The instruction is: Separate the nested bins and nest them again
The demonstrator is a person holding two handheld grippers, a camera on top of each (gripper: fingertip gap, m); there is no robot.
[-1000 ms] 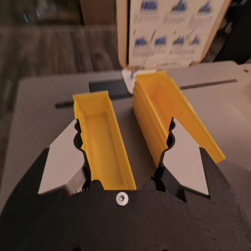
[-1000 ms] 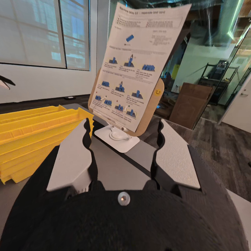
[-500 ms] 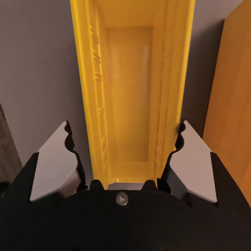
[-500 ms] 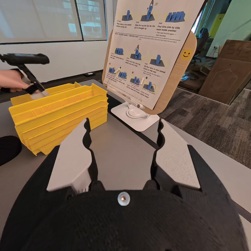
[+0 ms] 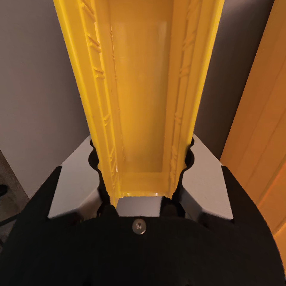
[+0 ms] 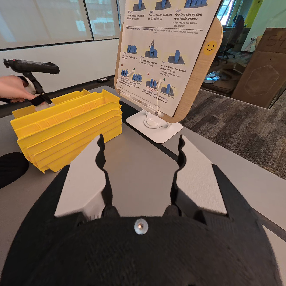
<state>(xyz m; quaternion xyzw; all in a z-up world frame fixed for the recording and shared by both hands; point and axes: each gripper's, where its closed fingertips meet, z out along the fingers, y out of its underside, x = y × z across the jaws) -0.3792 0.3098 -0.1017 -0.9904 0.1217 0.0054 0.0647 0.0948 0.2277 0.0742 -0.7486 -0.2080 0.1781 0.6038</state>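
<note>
In the left wrist view my left gripper (image 5: 142, 139) is shut on a long yellow bin (image 5: 142, 77). Both pads press on the outer sides of its near end. The bin stands on the grey table (image 5: 38, 92). The side of the nested yellow stack (image 5: 255, 139) fills the right edge. In the right wrist view the nested stack (image 6: 69, 134) stands at the left, with the single bin (image 6: 68, 96) behind it. The left gripper (image 6: 41, 103), held by a hand, reaches down onto that bin. My right gripper (image 6: 141, 137) is open and empty above the table.
An instruction board (image 6: 162, 61) on a white stand (image 6: 154, 128) stands at the table's far edge, next to a black strip (image 6: 162, 147). Carpet floor (image 6: 232, 123) and a cardboard box (image 6: 263, 69) lie beyond to the right. A dark sleeve (image 6: 10, 167) is at the left.
My left gripper came down over the single bin, opened wide around it, then closed its pads on the bin's sides. My right gripper stayed open and shifted its view slightly.
</note>
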